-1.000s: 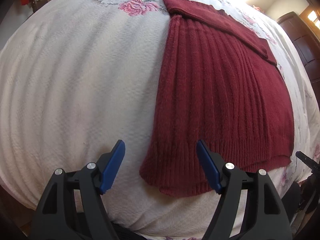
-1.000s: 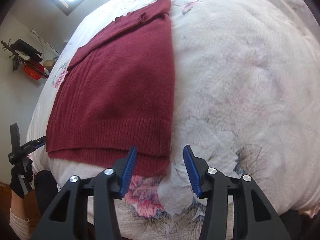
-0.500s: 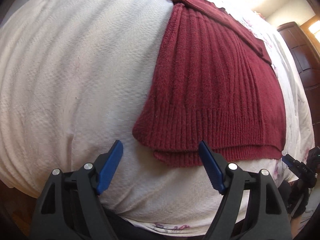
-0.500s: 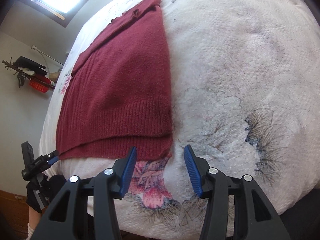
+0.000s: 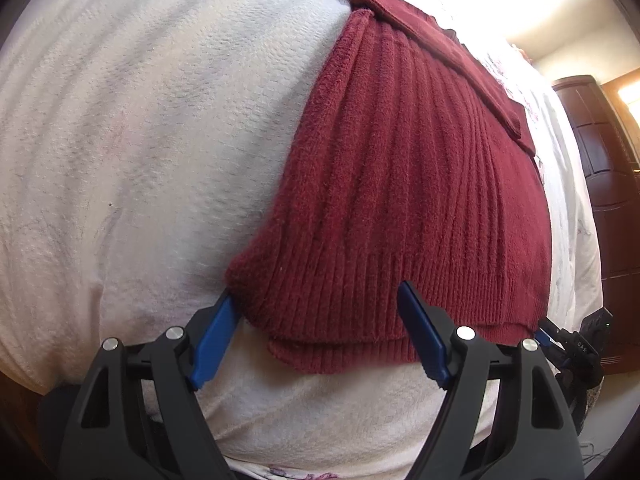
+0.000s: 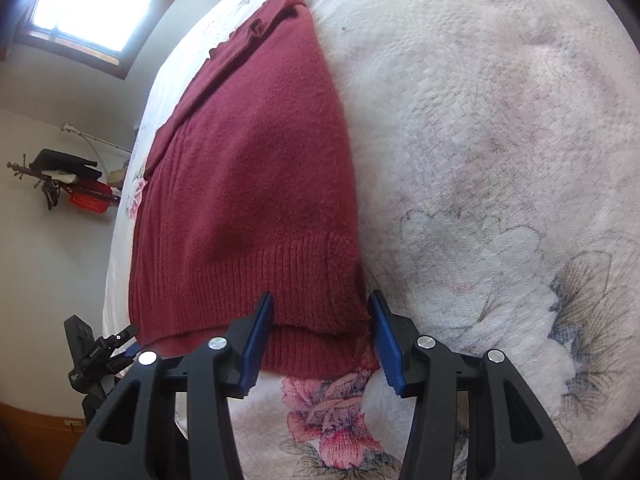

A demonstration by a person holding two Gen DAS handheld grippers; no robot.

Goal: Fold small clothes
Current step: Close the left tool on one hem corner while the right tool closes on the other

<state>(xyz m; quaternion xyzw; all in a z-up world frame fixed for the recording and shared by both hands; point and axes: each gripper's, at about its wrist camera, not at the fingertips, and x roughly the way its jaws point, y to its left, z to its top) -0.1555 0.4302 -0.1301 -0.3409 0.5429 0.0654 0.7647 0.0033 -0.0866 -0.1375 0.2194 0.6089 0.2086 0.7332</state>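
**Inspector:** Any legible writing?

**Assistant:** Small white lettering on the right gripper's body as seen from the left wrist view; too small to read.

**Inspector:** The garment?

**Assistant:** The maroon sweater lies flat on the floral bedspread, hem nearest the cameras. The left gripper is spread wide, straddling the hem's left corner, clamping nothing. The right gripper is likewise agape around the right corner.

**Inspector:** Surroundings?

**Assistant:** A dark wooden cabinet, a window, and a wall rack with indistinct items.
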